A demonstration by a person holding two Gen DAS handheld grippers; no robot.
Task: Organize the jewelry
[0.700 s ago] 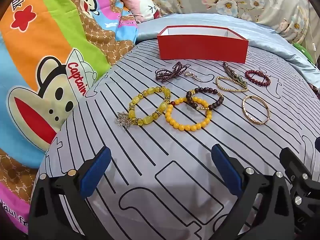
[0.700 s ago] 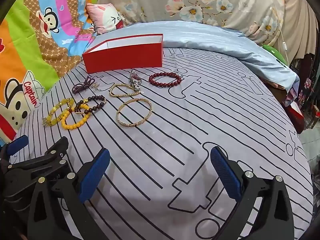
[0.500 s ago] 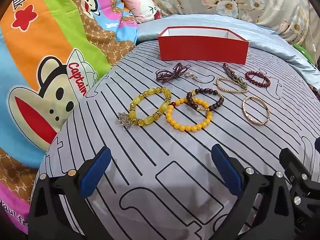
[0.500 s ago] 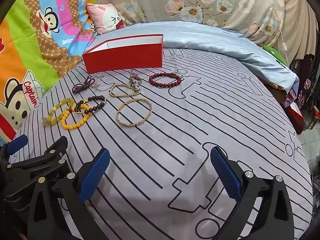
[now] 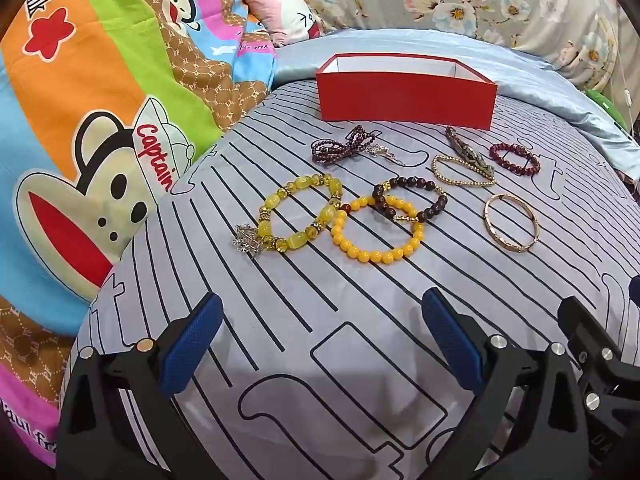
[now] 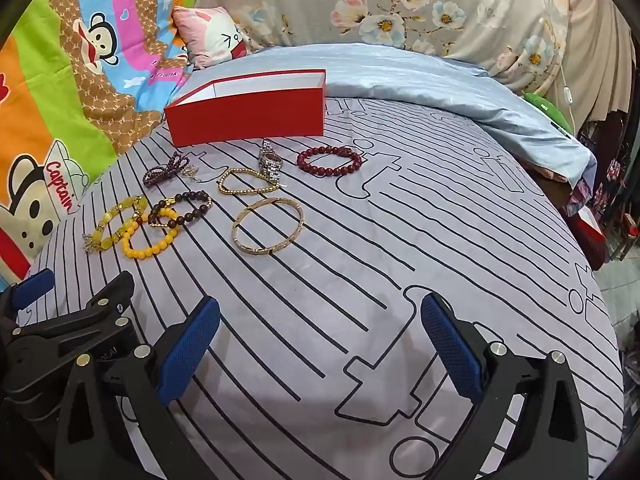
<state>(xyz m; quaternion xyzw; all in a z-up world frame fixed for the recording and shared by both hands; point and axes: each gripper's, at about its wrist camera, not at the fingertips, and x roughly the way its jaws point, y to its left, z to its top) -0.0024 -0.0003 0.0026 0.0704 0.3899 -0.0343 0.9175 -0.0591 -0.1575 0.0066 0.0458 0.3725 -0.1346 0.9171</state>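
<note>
Several bracelets lie on the striped grey sheet in front of an open red box [image 5: 406, 96] [image 6: 248, 114]. Nearest my left gripper [image 5: 320, 344] are a pale yellow bead bracelet [image 5: 298, 216] and an orange-yellow bead bracelet [image 5: 376, 230]. A dark brown bead bracelet [image 5: 412, 196] overlaps it. A gold bangle [image 6: 268, 226] lies nearest my right gripper [image 6: 320, 344]. Behind it are a thin gold chain [image 6: 246, 182], a metal watch [image 6: 270, 162], a red bead bracelet [image 6: 330, 160] and a purple bead strand [image 6: 164, 170]. Both grippers are open and empty, low over the sheet, side by side.
A cartoon monkey blanket [image 5: 80, 140] lies bunched on the left. A light blue quilt [image 6: 440, 88] lies behind the box. A pink pillow [image 6: 212, 38] rests at the back. The bed's edge drops off at the right [image 6: 592, 240].
</note>
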